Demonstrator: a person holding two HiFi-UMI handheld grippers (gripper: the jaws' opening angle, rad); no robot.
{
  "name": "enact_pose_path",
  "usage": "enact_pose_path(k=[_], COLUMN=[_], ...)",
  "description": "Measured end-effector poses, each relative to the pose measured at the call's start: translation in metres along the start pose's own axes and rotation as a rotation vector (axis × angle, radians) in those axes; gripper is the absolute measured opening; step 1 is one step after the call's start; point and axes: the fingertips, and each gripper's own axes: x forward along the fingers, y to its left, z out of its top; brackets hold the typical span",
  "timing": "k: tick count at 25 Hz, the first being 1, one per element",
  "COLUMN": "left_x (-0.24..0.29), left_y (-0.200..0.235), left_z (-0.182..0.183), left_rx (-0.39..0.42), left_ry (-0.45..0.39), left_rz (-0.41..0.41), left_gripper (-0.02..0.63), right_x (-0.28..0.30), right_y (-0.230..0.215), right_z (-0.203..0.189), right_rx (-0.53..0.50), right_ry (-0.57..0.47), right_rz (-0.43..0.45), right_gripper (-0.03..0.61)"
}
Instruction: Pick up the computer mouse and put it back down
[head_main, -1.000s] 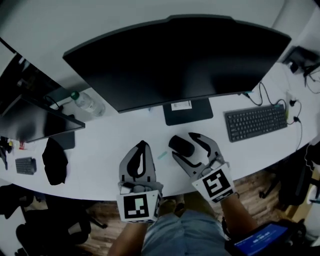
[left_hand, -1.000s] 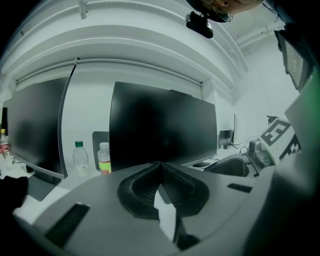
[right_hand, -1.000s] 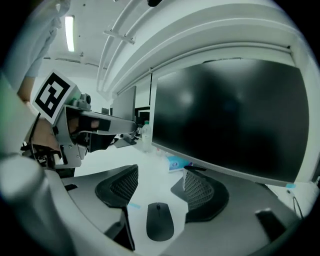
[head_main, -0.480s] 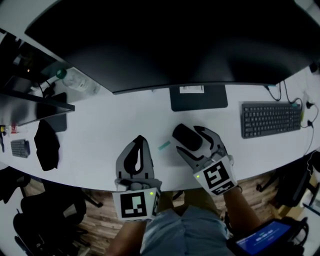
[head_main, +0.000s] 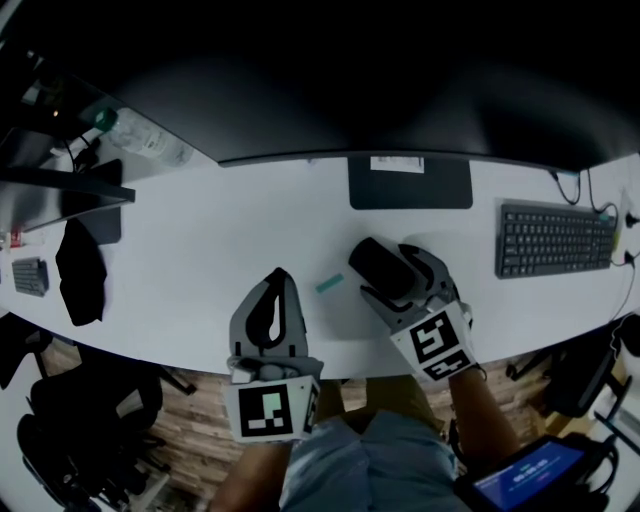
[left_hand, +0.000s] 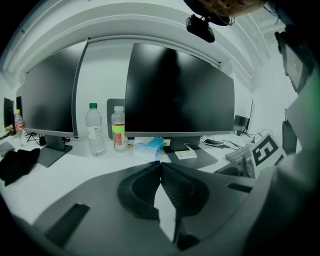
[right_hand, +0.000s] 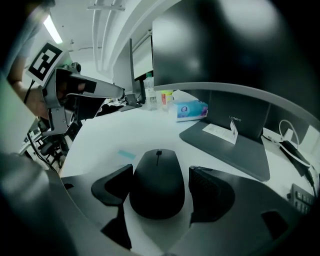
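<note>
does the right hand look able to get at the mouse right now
Likely yes: the right tongs, whose jaws have just been opening, straddle the mouse with nothing else in between.

blk mouse (right_hand: 157, 182), wht desk (head_main: 200, 270), teal slip (head_main: 329, 284) (pale)

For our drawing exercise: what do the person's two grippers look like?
Both the left gripper and right gripper are curved and grey, with black ribbed pads and a white cube bearing black square markers at the back.
</note>
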Motion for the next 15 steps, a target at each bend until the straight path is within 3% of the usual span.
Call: enact_pose_path(k=[11, 15], left_x=[0.0037, 0.0039], left_y=[-0.0011, 0.0015], left_z=[-0.0028, 0.0018], left_rx=[-0.021, 0.005], left_ry=[0.005, -0.015], left_rz=[0.011, 0.021], left_gripper=[0.008, 0.008], right_x=[0.0037, 0.0041], right_y=[-0.0012, -0.0022], right_z=[-0.0057, -0.0061], right_rx=[-0.008, -0.014], right_ry=[0.040, 0.042], right_rz=[-0.001, 0.004], right_gripper=[0.357, 0.328])
